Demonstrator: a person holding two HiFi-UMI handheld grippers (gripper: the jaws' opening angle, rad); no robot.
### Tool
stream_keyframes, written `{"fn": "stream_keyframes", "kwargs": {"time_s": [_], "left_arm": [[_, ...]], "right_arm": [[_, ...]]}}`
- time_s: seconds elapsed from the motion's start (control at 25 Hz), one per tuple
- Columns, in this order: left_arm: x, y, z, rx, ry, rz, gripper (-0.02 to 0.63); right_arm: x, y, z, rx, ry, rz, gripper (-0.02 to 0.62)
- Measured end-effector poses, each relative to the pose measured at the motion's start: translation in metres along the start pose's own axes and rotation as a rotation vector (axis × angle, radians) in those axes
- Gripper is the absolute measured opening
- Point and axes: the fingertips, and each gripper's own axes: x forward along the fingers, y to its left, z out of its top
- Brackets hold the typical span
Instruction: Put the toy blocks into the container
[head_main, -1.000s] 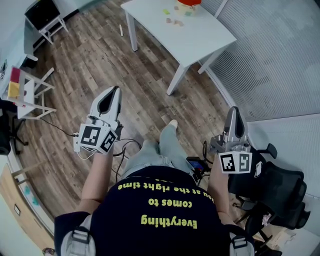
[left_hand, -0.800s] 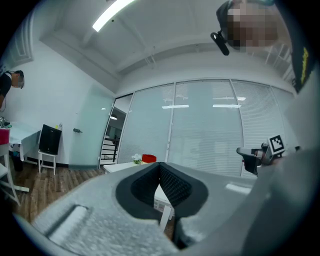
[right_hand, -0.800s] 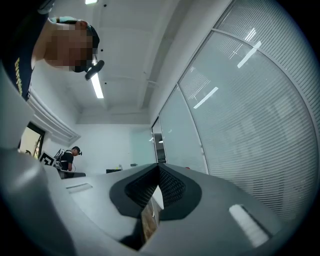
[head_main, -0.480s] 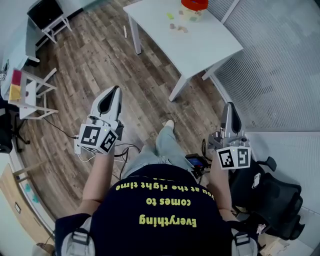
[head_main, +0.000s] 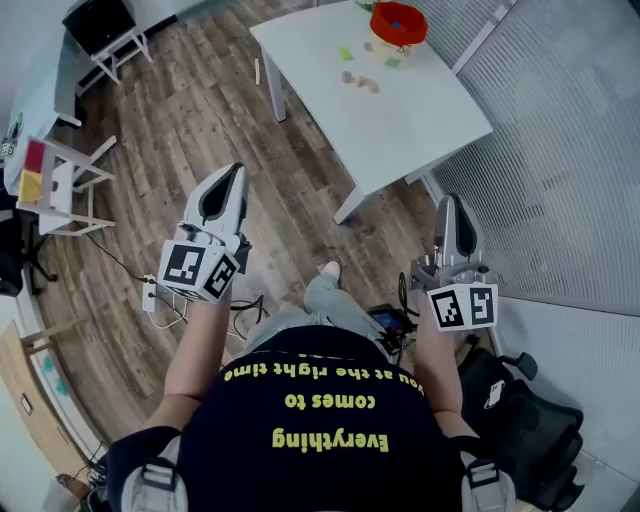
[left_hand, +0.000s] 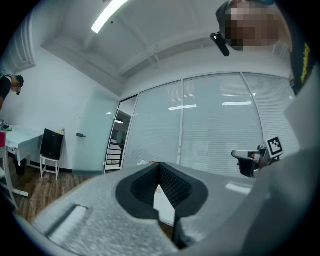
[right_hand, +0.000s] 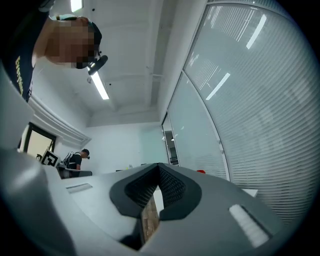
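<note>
A white table (head_main: 400, 120) stands ahead on the wooden floor. On its far end sits a red container (head_main: 398, 22), with several small toy blocks (head_main: 358, 80) scattered beside it, one of them green (head_main: 345, 53). My left gripper (head_main: 237, 170) is held level over the floor, short of the table, its jaws (left_hand: 159, 165) shut with nothing between them. My right gripper (head_main: 446, 200) hovers near the table's near corner, also shut (right_hand: 159, 165) and holding nothing. Both are well apart from the blocks.
A glass wall with blinds (head_main: 560, 150) runs along the right. A black office chair (head_main: 530, 440) stands behind at the right. Small white side tables (head_main: 60, 185) stand at the left, and cables (head_main: 150, 290) lie on the floor. Another person (right_hand: 84, 154) stands far off.
The table, red container and blocks have come closer and further into view. Both grippers have moved forward toward the table, still shut.
</note>
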Motion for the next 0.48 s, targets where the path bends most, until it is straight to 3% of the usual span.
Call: {"fn": "stream_keyframes", "kwargs": {"time_s": [0.48], "left_arm": [[0.068, 0.006, 0.003, 0.002, -0.010, 0.079, 0.000]], "right_arm": [[0.067, -0.061, 0.008, 0.030, -0.014, 0.060, 0.005]]}}
